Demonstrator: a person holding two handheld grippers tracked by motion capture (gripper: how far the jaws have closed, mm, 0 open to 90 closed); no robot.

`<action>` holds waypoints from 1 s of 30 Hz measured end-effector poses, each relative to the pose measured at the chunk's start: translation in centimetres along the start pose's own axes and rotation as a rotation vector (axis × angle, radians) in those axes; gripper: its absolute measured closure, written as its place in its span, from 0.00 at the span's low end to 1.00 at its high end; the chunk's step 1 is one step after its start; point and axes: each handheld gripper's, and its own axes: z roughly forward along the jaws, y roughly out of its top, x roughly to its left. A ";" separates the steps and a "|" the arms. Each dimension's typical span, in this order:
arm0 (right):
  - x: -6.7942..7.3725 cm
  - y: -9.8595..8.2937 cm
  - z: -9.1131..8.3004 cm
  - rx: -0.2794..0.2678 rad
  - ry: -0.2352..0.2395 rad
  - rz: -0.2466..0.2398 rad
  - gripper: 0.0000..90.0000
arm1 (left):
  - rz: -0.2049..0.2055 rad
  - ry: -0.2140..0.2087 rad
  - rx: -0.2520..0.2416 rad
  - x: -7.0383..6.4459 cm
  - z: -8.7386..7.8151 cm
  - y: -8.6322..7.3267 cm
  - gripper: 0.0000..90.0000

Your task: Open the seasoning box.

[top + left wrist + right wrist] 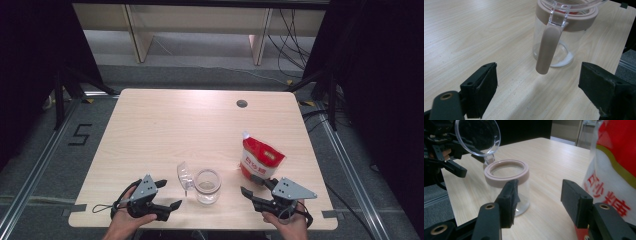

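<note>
Judging by looks, the jar (207,186) is rigid, slippery (grip its banded neck); left gripper (167,195) and right gripper (250,186) jaws gape wide, empty.

High overhead; both gripper views near jar (207,186).

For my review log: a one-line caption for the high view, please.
Two open hand-held grippers, left and right, flank an open-lidded glass jar beside a red-and-white pouch.

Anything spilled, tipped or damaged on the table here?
Nothing stands out. The glass jar stands upright with its hinged lid flipped open, the red pouch stands upright beside it, and both grippers, left and right, are open and hold nothing.
</note>
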 end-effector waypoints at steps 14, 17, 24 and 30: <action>-1.3 -1.5 -2.3 0.026 -0.077 0.042 0.44 | 0.001 -0.005 0.007 -0.1 0.0 0.3 0.17; -1.7 -1.8 -2.8 0.018 -0.110 0.051 0.41 | -0.024 0.000 0.006 -0.3 0.0 0.3 0.17; -2.7 -2.3 -3.4 0.035 -0.169 0.083 0.36 | -0.002 -0.001 0.009 0.0 0.1 0.3 0.17; -3.6 -2.6 -3.7 0.036 -0.201 0.062 0.31 | -0.003 0.000 0.007 0.0 0.0 0.2 0.17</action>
